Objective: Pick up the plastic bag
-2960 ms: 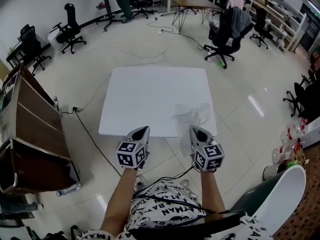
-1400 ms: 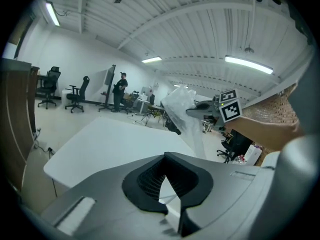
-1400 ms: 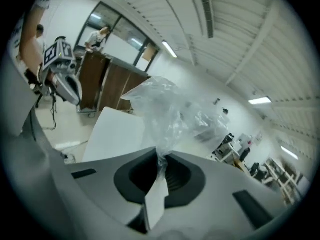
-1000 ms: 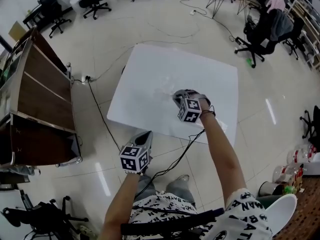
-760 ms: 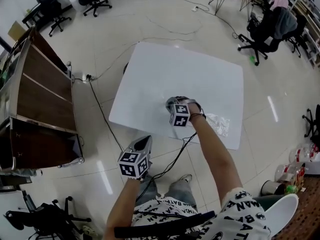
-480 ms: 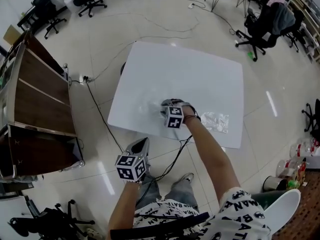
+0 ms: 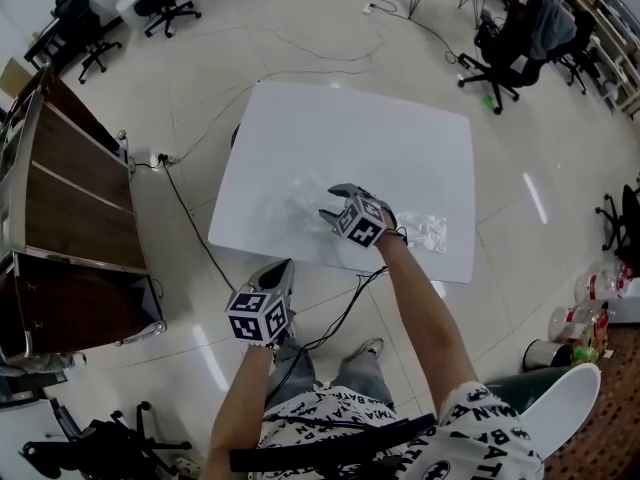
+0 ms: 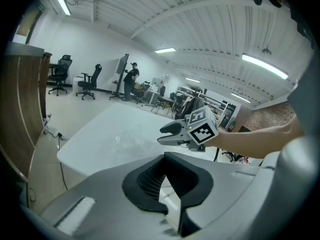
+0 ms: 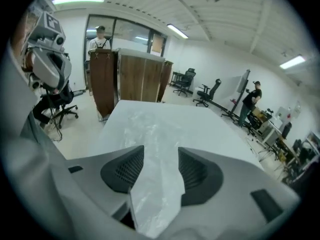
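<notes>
Right hand-held gripper (image 7: 329, 200), jaws just opening, plastic bag (image 9: 155, 194) loose between: right gripper view only

Bright strip lights (image 8: 265, 66), glare on floor (image 7: 533, 198), fisheye edges, dark corners

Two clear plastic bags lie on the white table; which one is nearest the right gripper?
The spread-out bag ahead of the right gripper: it runs between its jaws, which have just been opening. The crumpled bag lies apart, behind it.
</notes>
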